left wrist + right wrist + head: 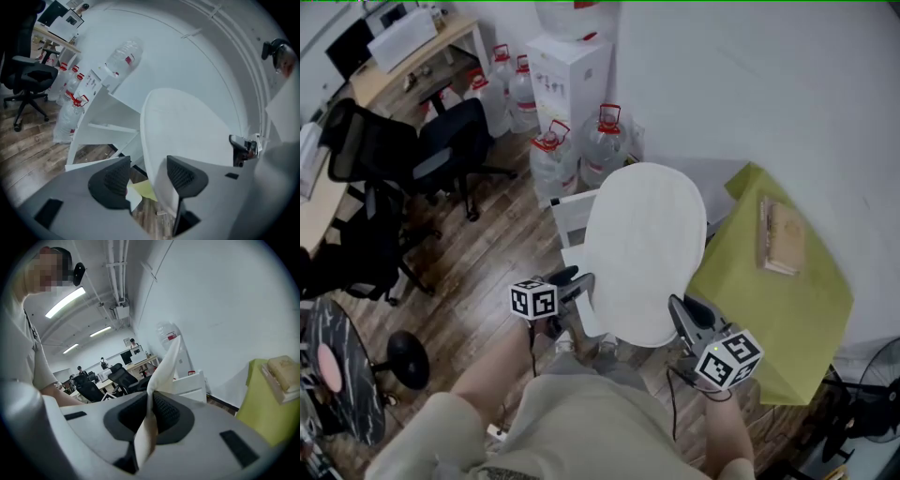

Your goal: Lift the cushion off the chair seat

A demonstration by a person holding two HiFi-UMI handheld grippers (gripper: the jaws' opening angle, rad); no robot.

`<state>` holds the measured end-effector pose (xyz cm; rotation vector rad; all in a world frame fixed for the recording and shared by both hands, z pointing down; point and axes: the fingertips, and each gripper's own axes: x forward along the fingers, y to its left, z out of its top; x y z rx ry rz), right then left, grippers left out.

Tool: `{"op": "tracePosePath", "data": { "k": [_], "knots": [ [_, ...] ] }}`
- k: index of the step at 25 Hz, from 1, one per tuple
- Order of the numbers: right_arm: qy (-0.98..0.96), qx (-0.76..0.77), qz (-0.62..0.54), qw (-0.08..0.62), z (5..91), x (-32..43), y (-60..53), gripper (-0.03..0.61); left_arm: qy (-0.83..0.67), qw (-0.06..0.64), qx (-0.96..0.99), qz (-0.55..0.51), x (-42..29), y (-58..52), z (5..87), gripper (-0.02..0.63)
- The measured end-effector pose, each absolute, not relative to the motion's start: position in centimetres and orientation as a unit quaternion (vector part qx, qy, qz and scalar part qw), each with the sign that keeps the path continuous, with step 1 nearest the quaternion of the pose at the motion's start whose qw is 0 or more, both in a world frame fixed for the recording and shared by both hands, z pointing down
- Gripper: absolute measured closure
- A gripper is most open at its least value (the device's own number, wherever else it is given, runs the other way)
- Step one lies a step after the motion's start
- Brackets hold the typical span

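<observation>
The right tool [682, 309] is clamping its jaws tight on the near edge of the white cushion [642, 248], which is hanging tilted in the air over the white chair [572, 214]. The left tool [579, 281] is gaping wide beside the cushion's other edge, gripping nothing.

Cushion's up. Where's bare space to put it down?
The green tabletop is bare on the near side of the book. The wood floor between the black office chair and the white chair is open too. Crowded: the water jugs against the wall.
</observation>
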<state>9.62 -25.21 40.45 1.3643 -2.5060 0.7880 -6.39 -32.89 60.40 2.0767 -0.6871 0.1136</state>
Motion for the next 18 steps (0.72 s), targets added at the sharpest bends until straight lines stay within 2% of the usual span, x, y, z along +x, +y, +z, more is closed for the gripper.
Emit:
{"op": "tracePosePath", "data": {
  "k": [9,11,18],
  "knots": [
    [-0.872,0.435,0.221,0.036,36.0,10.9,-24.9,0.523,-0.228,0.445,0.866,-0.036,-5.8,-33.4,53.8,0.38],
    [-0.872,0.439,0.217,0.028,35.5,11.0,-25.1,0.523,-0.237,0.431,0.87,-0.036,-5.9,-33.6,52.4,0.43],
    [-0.867,0.468,0.169,-0.004,32.8,11.9,-27.4,0.523,-0.284,0.367,0.883,-0.069,-7.7,-36.1,46.5,0.49]
  ]
}}
